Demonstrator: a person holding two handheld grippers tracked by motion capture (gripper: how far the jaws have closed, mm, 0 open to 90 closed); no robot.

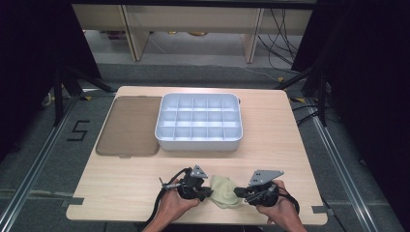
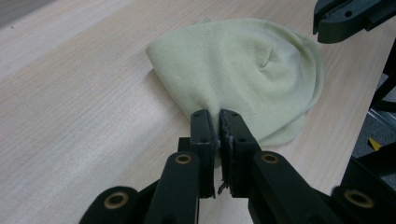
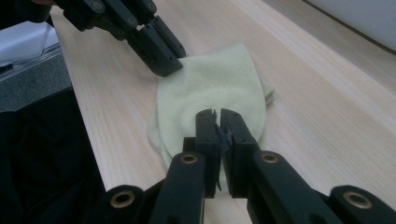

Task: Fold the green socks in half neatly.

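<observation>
Far left of table point(image 1: 121, 193): brown translucent lid point(image 1: 129, 125) lying flat near the left edge, just beside the white divided tray point(image 1: 199, 122). Tray sits mid-table toward the far edge, compartments look bare.

Near front edge, left of centre: left gripper point(image 1: 209, 192) held in a hand point(image 1: 170, 203), pointing right at the cloth. Jaws pinched nearly together on a fold of the pale green cloth point(image 1: 223, 191); seen clearly in the left gripper view point(image 2: 219, 122), fabric edge caught between the pads.

Centre of front edge: pale green cloth point(image 2: 243, 70), small knit piece, folded or bunched into a rounded shape, lying on the wood between both grippers. Possibly a sock or small towel, cannot tell which.

Right of that: right gripper point(image 1: 240, 192) in the other hand point(image 1: 280, 208), pointing left. Jaws likewise closed down to a slit on the opposite edge of the cloth point(image 3: 210, 93), per right gripper view point(image 3: 218, 122); left gripper's tips visible at the far corner point(image 3: 163, 60).

Handling judgement: light, soft, limp, no stiffness, will sag and drape once lifted. Not fragile, not slippery; knit grips well on the pads. Best held at edges or corners, one per gripper, as now, so it can be spread or folded. Thin pinch could slip out if pulled apart hard; layers may get grabbed together.
</observation>
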